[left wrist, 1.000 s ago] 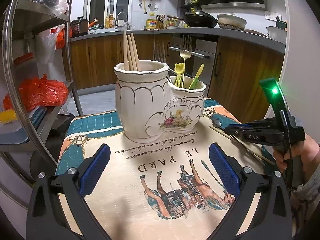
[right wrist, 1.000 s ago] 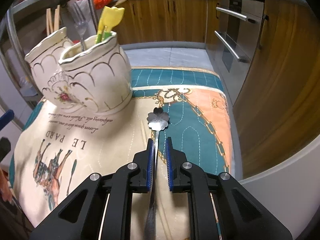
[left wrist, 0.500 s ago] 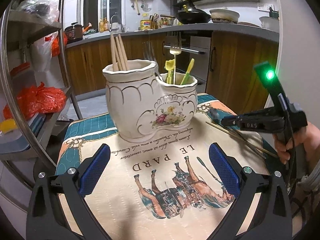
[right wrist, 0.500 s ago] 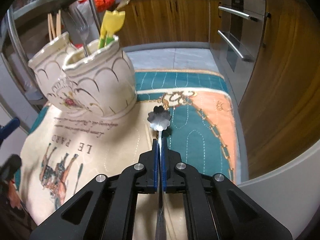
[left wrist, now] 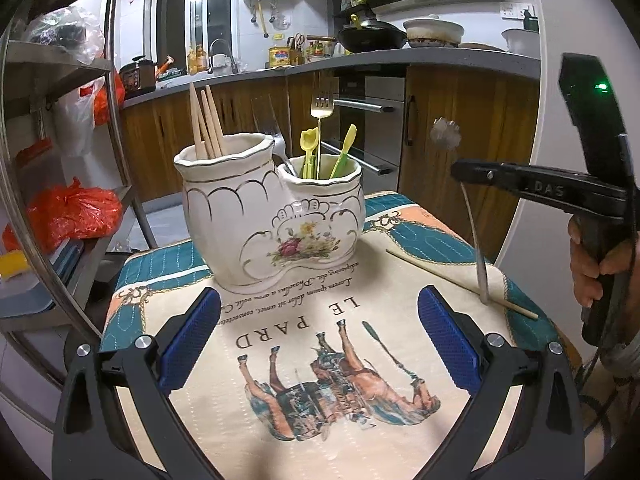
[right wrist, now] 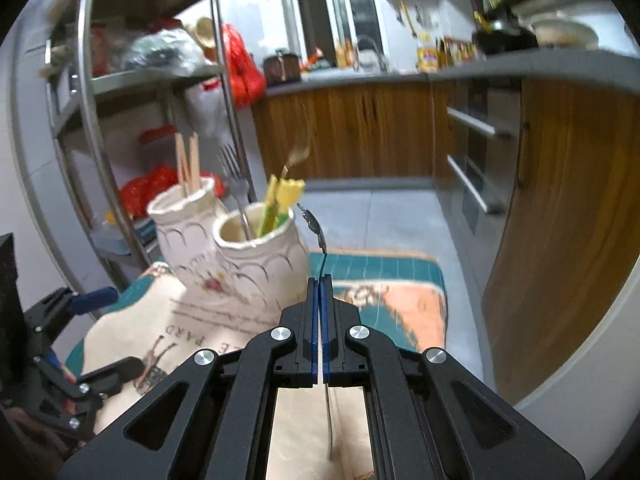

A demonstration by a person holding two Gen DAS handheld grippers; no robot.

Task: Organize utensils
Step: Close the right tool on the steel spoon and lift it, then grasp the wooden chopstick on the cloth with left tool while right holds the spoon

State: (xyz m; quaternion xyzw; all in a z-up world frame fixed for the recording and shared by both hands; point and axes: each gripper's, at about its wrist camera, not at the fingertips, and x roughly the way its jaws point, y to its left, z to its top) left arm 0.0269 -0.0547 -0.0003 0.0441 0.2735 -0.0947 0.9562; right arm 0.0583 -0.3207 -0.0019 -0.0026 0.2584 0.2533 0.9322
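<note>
The right gripper (right wrist: pixel 319 320) is clamped on a metal spoon (left wrist: pixel 472 216), lifted off the counter (left wrist: pixel 280 340), bowl end up, handle hanging; the holder (left wrist: pixel 272 216) stands ahead to its left; the left gripper (left wrist: pixel 320 336) gapes wide, empty; one chopstick (left wrist: pixel 460 282) lies loose.

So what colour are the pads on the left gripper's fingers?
Blue pads, clearest in the left wrist view.

A white double-pot ceramic holder (left wrist: pixel 272 216) with gold trim and a painted flower stands upright on the desk. Its taller pot holds wooden chopsticks (left wrist: pixel 204 120); the lower holds forks and yellow-green plastic utensils (left wrist: pixel 312 152). A flower-headed metal spoon (left wrist: pixel 472 216) hangs lifted, handle down. One chopstick (left wrist: pixel 460 283) lies flat nearby.
</note>
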